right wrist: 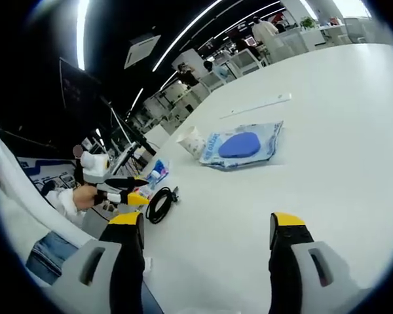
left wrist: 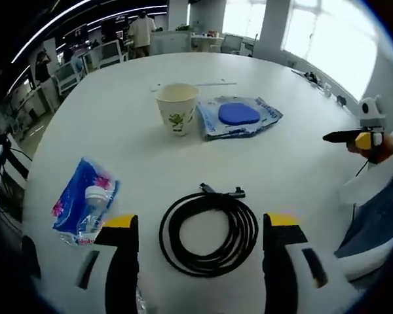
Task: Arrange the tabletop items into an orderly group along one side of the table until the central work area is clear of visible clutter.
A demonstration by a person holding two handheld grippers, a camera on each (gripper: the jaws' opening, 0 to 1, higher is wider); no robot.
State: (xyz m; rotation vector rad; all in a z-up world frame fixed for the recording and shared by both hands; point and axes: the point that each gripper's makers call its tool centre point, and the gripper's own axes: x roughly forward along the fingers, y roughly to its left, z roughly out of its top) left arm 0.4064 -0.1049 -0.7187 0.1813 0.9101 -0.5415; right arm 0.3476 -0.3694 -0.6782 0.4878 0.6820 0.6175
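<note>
A coiled black cable (left wrist: pixel 208 232) lies on the white table (left wrist: pixel 118 131), just ahead of my open left gripper (left wrist: pixel 202 221) and between its yellow-tipped jaws. Beyond it stand a paper cup (left wrist: pixel 177 108) and a clear pouch with a blue disc (left wrist: pixel 239 116). A blue packet (left wrist: pixel 85 199) lies to the left. My right gripper (right wrist: pixel 206 219) is open over bare table, with nothing between its jaws. From there the cup (right wrist: pixel 193 140), pouch (right wrist: pixel 242 145), cable (right wrist: pixel 158 204) and blue packet (right wrist: pixel 157 171) lie far ahead to the left.
A thin white strip (left wrist: pixel 196 84) lies behind the cup. A hand holds the right gripper (left wrist: pixel 354 136) at the table's right edge, above a sleeve. The left gripper (right wrist: pixel 128 191) shows by the cable. Chairs, desks and people stand in the office beyond.
</note>
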